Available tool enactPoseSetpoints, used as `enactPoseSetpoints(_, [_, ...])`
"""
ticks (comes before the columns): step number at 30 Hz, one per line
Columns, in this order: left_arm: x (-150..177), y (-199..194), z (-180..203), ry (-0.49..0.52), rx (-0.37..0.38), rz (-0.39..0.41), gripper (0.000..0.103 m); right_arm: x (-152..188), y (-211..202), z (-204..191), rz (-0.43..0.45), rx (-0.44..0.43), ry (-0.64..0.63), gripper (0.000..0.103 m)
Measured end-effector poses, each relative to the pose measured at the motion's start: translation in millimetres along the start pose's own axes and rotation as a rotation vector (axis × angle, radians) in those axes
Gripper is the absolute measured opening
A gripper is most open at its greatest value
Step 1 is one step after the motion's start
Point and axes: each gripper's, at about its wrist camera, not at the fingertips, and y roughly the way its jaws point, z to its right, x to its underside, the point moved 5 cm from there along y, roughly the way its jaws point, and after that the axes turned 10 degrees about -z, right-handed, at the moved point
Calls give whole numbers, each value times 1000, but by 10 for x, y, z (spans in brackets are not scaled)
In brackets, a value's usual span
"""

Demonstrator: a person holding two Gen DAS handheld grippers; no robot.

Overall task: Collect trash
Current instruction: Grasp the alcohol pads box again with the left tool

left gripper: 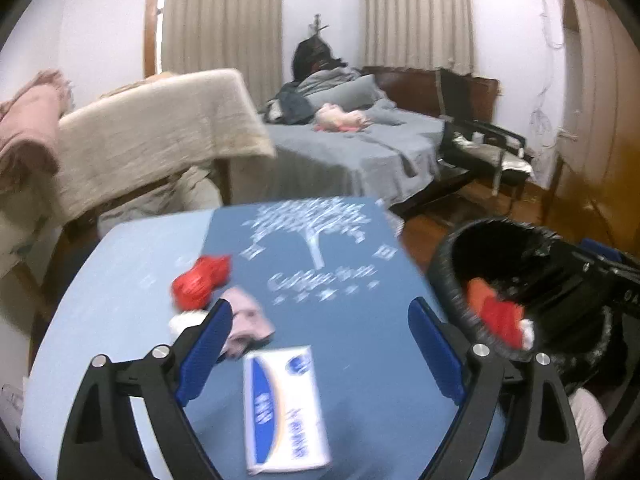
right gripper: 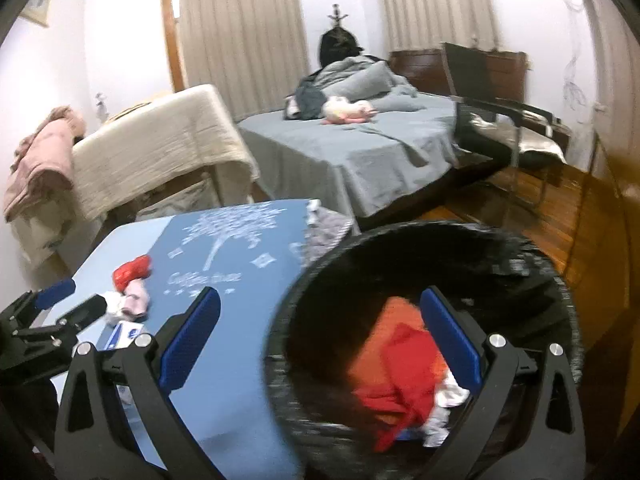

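On the far left we see a pink blanket [left gripper: 28, 120] draped over a piece of furniture, with a beige cover [left gripper: 152, 132] beside it. Moving right we come to the bench [left gripper: 120, 280] with its blue cloth and white tree print. On it lie a crumpled red wrapper [left gripper: 200, 282], a pale pink wad [left gripper: 248, 318] touching it on the near side, a white scrap [left gripper: 186, 322] just left of that, and closer to us a white and blue tissue pack [left gripper: 284, 408].

Our left claw [left gripper: 320, 344] hangs over the bench with its blue fingers spread wide and nothing between them; the tissue pack lies below the gap, and the left finger overlaps the pink wad in view, though we cannot tell whether they touch.

Behind the bench stands a bed [right gripper: 340, 152] with grey sheets and a pink soft toy [right gripper: 348, 110], and right of it a black chair [right gripper: 500, 120].

Further right, beside the bench edge, is the black-lined bin [right gripper: 520, 256]. Inside it we see orange and red trash [right gripper: 400, 360] with some white paper. Our right claw [right gripper: 320, 336] is spread open and empty, one finger over the bench and the other over the bin's mouth.
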Motion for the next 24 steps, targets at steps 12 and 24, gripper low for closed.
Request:
enactPoseSetpoints(12, [397, 215, -343, -64, -37, -77, 88, 208, 257, -603, -48, -49, -104, 97])
enactPoseSetpoints(24, [549, 565, -316, -85, -45, -167, 87, 263, 354, -597, -66, -49, -101, 97])
